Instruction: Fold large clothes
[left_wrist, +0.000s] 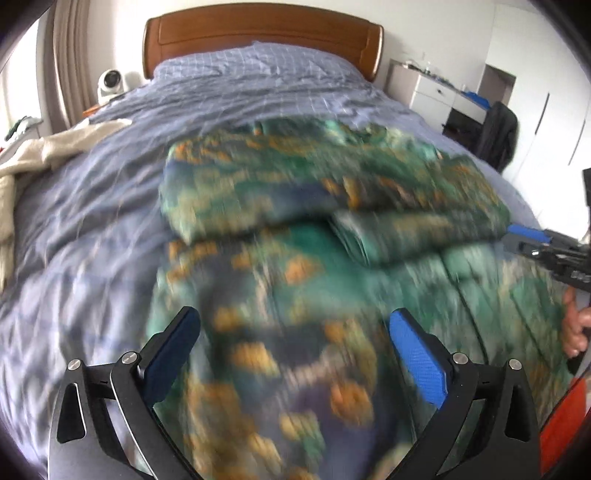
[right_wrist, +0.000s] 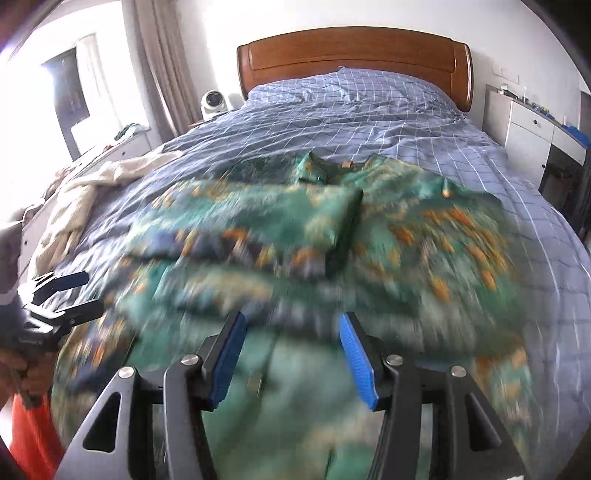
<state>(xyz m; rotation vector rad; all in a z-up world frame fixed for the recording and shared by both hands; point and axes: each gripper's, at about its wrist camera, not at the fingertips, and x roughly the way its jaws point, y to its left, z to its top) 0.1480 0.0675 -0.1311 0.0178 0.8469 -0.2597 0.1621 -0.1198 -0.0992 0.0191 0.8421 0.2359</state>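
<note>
Green patterned garment (right_wrist: 280, 236) spread below open, empty right gripper (right_wrist: 293, 332).

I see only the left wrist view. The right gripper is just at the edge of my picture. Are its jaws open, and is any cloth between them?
Observer: In the right wrist view the right gripper is open. Its blue pads stand apart above the green patterned garment, and no cloth is pinched between them.
Operator: In my picture the far end of the garment is blurred. Is that the collar?
Observer: Yes. The collar lies at the end toward the headboard, and a small tan label shows inside it.
Operator: Is there anything left of the curtain?
Observer: A bright window, which your view does not show.
</note>
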